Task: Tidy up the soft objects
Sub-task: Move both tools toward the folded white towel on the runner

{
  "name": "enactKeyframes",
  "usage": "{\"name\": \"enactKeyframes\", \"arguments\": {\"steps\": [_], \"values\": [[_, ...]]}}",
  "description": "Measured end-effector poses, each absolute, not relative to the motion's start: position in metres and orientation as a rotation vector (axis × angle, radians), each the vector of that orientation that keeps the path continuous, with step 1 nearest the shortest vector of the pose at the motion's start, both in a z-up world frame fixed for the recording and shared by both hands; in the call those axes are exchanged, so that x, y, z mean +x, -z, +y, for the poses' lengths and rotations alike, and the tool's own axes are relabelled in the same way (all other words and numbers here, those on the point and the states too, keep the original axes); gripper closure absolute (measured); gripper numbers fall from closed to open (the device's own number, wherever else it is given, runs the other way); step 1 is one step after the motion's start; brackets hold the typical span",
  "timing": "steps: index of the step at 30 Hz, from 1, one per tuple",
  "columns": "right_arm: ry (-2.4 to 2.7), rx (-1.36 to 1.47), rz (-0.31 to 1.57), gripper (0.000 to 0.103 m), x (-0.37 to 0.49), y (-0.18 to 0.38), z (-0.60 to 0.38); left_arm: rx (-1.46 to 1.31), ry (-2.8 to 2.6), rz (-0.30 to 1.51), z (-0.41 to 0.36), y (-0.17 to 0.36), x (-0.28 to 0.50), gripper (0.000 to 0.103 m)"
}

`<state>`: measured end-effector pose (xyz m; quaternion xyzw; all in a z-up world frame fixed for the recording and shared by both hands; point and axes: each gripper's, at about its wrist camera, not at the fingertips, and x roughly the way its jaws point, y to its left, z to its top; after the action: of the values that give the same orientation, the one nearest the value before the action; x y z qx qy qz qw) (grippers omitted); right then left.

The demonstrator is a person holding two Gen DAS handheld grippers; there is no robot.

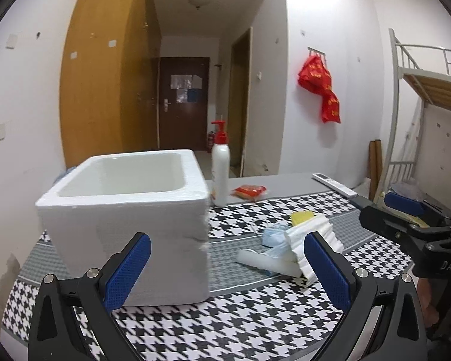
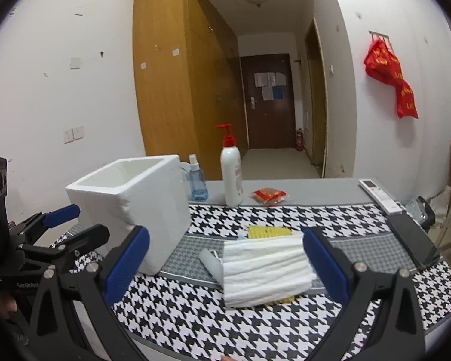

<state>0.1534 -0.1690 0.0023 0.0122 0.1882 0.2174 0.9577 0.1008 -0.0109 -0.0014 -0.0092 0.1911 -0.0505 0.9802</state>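
A white foam box (image 1: 126, 210) stands open-topped on the houndstooth tablecloth (image 1: 240, 325); the inside that shows is bare. Right of it lies a heap of soft things: a white pleated cloth (image 2: 264, 270), a yellow sponge (image 2: 267, 231), blue face masks (image 1: 273, 237) and a grey strip (image 2: 210, 263). My left gripper (image 1: 228, 267) is open, nothing between its fingers, facing the box's near right corner. My right gripper (image 2: 227, 266) is open and holds nothing; it points at the white cloth, which lies close to its right finger. Each gripper shows in the other's view, left gripper (image 2: 81, 225), right gripper (image 1: 385, 210).
Behind the heap stand a white pump bottle with a red top (image 2: 231, 177) and a blue spray bottle (image 2: 197, 183). A red packet (image 2: 269, 195) lies near them. A white remote (image 2: 378, 195) and a dark phone (image 2: 412, 240) lie along the table's right edge.
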Motion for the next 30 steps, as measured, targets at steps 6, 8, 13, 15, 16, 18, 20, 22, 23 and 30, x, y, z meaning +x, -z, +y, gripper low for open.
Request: {"name": "enactKeyframes", "arguments": {"steps": [6, 8, 13, 15, 16, 18, 20, 22, 23, 30], "values": [[-0.402, 0.043, 0.394, 0.0, 0.156, 0.003, -0.184, -0.003, 0.153, 0.394, -0.023, 0.003, 0.112, 0.001], [-0.396, 0.047, 0.407, 0.0, 0.158, 0.006, -0.188, 0.001, 0.165, 0.403, -0.025, 0.006, 0.114, 0.001], [-0.361, 0.062, 0.437, 0.0, 0.163, 0.014, -0.199, 0.025, 0.204, 0.413, -0.035, 0.011, 0.119, 0.001], [-0.365, 0.065, 0.443, 0.0, 0.165, 0.017, -0.202, 0.035, 0.217, 0.427, -0.041, 0.014, 0.123, 0.001], [-0.364, 0.065, 0.451, 0.0, 0.168, 0.018, -0.202, 0.039, 0.224, 0.436, -0.043, 0.016, 0.125, 0.001], [-0.361, 0.07, 0.475, 0.0, 0.176, 0.024, -0.204, 0.042, 0.236, 0.46, -0.046, 0.02, 0.13, 0.001], [-0.366, 0.083, 0.499, 0.0, 0.182, 0.03, -0.205, 0.049, 0.241, 0.472, -0.048, 0.022, 0.133, 0.001], [-0.384, 0.094, 0.527, 0.0, 0.188, 0.034, -0.205, 0.055, 0.242, 0.479, -0.051, 0.024, 0.135, 0.001], [-0.387, 0.098, 0.537, 0.0, 0.19, 0.037, -0.206, 0.058, 0.242, 0.481, -0.051, 0.026, 0.136, 0.001], [-0.439, 0.11, 0.603, 0.0, 0.208, 0.047, -0.204, 0.061, 0.245, 0.503, -0.055, 0.034, 0.143, 0.001]]}}
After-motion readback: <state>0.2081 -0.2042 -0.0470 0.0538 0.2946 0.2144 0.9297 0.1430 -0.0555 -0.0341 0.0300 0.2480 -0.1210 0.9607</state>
